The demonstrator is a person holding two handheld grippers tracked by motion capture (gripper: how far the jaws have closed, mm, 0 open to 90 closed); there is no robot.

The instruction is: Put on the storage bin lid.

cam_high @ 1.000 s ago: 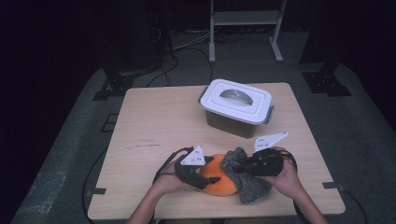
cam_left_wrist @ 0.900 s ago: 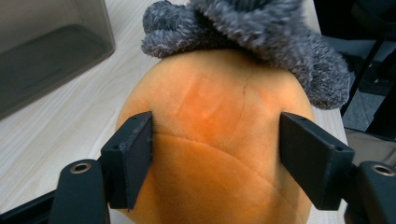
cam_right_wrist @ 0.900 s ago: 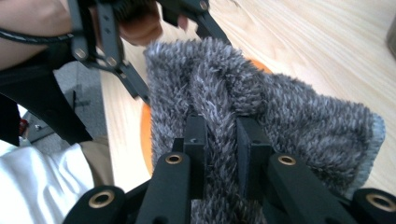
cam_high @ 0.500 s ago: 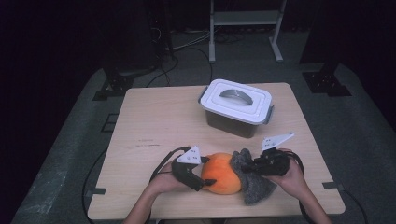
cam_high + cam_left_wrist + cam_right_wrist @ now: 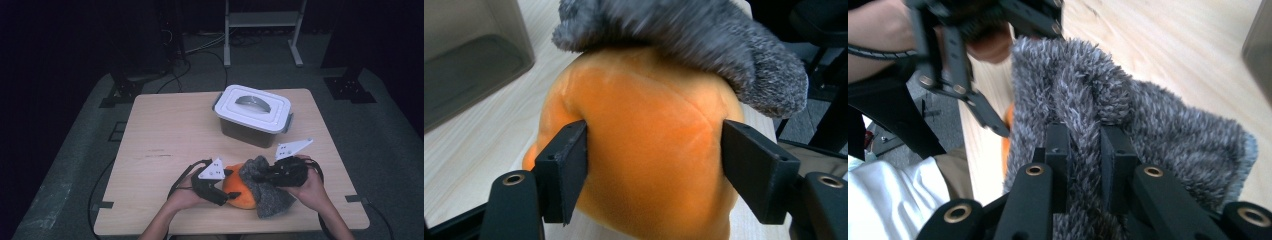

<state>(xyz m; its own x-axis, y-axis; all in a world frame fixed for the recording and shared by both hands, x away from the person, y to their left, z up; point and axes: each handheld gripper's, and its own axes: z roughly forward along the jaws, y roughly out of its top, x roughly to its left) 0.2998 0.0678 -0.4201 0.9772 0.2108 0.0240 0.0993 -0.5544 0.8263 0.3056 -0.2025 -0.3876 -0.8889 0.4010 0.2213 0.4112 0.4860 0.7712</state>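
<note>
CHANGE: left gripper [image 5: 224,187] jaws just closed back onto orange plush [image 5: 239,186], pinning it | right gripper [image 5: 267,175], clamped on grey fuzzy cloth [image 5: 265,192], has dragged it rightward off the plush | ROOM: lidded bin [image 5: 253,114] beyond; table edge [image 5: 225,231] near.
</note>
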